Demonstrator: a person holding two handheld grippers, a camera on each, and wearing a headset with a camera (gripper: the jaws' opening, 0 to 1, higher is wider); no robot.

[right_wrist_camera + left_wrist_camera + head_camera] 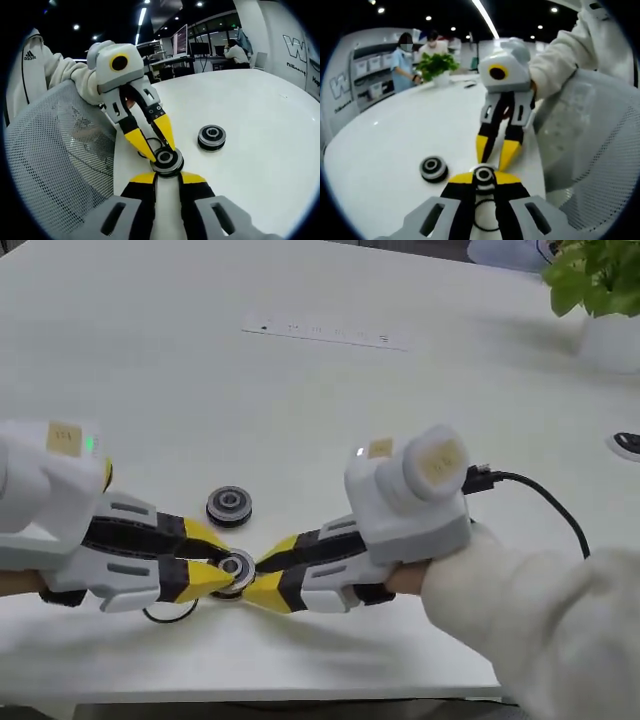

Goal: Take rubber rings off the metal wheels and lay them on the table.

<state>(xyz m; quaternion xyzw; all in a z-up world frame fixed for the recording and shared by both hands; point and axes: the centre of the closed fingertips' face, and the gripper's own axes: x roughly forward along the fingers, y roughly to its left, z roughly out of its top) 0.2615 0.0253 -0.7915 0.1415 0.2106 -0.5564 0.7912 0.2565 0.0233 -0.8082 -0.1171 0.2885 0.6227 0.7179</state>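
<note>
The small round metal wheel (236, 567), silver with a dark rubber band on its rim, lies hub-up low over the white table (330, 410) in the head view, right where the yellow fingertips of both grippers meet. The left gripper (226, 562) reaches it from one side and the right gripper (256, 576) from the opposite side, so neither is nearer. A second wheel of the same kind (229, 505) sits near, just beyond the fingertips and apart from them. A loose thin black rubber ring (170, 621) lies beneath the left gripper's fingers. In the left gripper view the wheel sits between that gripper's own tips, which close narrowly on its two sides and appear to hold it. The right gripper's tips point in from straight ahead, slightly parted, ending at the wheel's far edge. In the right gripper view the wheel lies just ahead of that gripper's tips and overlaps them; whether they clamp it I cannot tell. The band likely has to peel off along the wheel's upright axis, and nothing nearby blocks that.
</note>
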